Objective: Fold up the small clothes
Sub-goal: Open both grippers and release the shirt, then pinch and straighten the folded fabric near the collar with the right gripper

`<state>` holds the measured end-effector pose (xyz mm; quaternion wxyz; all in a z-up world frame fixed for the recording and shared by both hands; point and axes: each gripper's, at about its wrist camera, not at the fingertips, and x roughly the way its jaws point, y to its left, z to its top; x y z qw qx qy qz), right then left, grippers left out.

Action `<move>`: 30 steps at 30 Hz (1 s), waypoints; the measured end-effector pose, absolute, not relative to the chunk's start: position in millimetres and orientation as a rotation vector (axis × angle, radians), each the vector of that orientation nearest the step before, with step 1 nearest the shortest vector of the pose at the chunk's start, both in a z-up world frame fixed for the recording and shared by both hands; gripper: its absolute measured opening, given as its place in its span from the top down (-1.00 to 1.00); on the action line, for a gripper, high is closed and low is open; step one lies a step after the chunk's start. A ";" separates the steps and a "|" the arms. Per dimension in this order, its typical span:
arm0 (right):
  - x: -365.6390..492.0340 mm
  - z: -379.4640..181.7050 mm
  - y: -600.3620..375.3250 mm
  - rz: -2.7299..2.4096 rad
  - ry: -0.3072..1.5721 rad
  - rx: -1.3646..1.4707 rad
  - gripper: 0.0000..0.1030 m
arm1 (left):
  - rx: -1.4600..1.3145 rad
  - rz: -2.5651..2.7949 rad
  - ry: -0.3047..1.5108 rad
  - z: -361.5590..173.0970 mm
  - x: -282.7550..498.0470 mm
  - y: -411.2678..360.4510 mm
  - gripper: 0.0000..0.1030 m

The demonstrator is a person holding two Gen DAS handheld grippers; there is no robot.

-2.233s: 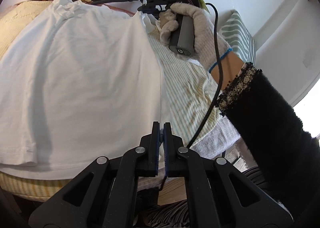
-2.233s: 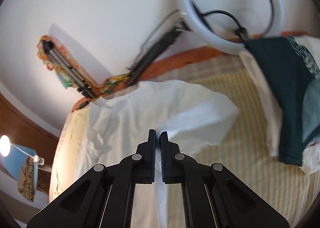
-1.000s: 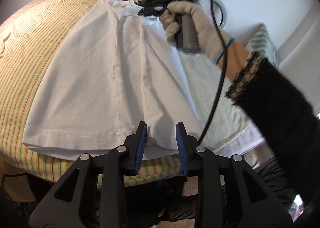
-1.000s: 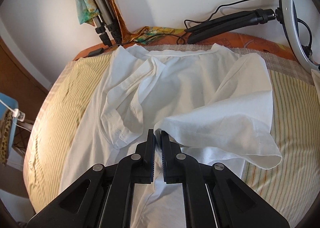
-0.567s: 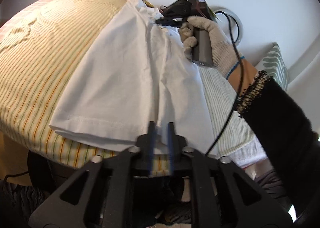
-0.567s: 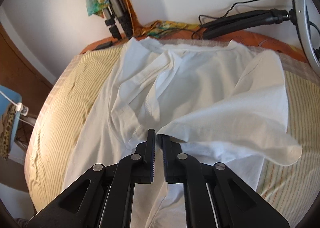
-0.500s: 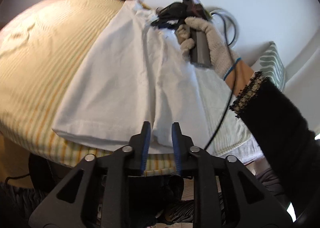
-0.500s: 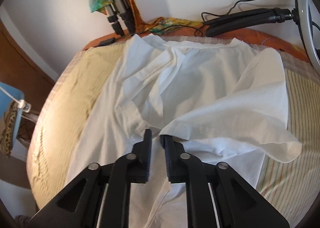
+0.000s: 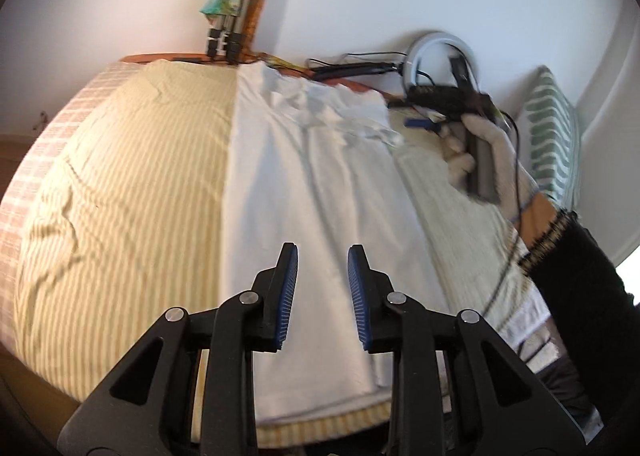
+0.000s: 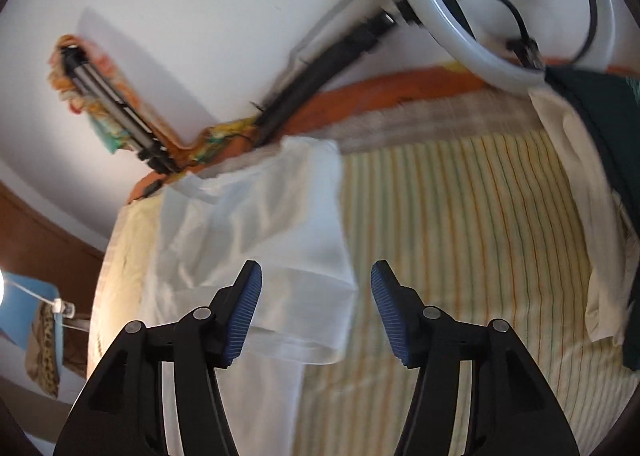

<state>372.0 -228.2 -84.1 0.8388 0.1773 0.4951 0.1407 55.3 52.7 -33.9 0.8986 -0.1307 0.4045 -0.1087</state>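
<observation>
A white T-shirt lies lengthwise on the striped bed, one side folded over the body into a long narrow shape. My left gripper is open and empty, hovering over the shirt's lower part near the hem. In the right wrist view the shirt shows its folded sleeve end near the headboard. My right gripper is wide open and empty above the sleeve edge; it also shows in the left wrist view, held in a gloved hand by the shirt's collar end.
The yellow striped bed cover spreads left of the shirt. A ring light and black tripod arm lean at the headboard. Dark green and white clothes lie at the bed's right. A green striped pillow stands far right.
Both grippers let go of the shirt and opened. The right gripper swung up and right off the sleeve; the left moved forward over the hem. The shirt now lies folded narrower.
</observation>
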 end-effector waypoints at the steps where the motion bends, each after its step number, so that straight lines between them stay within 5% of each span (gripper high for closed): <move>1: 373.5 -90.4 -229.9 0.294 1.058 0.379 -0.11 | -0.283 -0.213 0.841 -36.9 58.4 57.2 0.51; 5: 376.0 -101.8 -221.3 0.356 1.088 0.364 0.06 | -0.377 -0.230 0.903 -51.2 70.4 66.5 0.51; 9: 378.2 -94.5 -199.7 0.418 1.109 0.302 0.95 | -0.376 -0.252 0.903 -49.6 70.6 63.8 0.51; 14: 397.0 -64.6 -178.7 0.499 1.055 0.390 0.99 | -0.403 -0.279 0.888 -45.2 71.3 64.1 0.51; 20: 399.7 -43.1 -149.3 0.426 1.002 0.153 0.94 | -0.425 -0.268 0.886 -43.9 70.2 74.7 0.51; 22: 396.5 -55.1 -163.3 0.396 1.042 0.147 0.42 | -0.436 -0.260 0.890 -45.4 69.3 79.1 0.51; 23: 395.2 -61.7 -172.5 0.360 1.049 0.142 0.36 | -0.438 -0.257 0.893 -46.3 68.9 80.4 0.51; 30: 382.0 -102.6 -220.7 0.312 1.155 0.290 0.35 | -0.431 -0.274 0.907 -49.4 67.9 78.0 0.51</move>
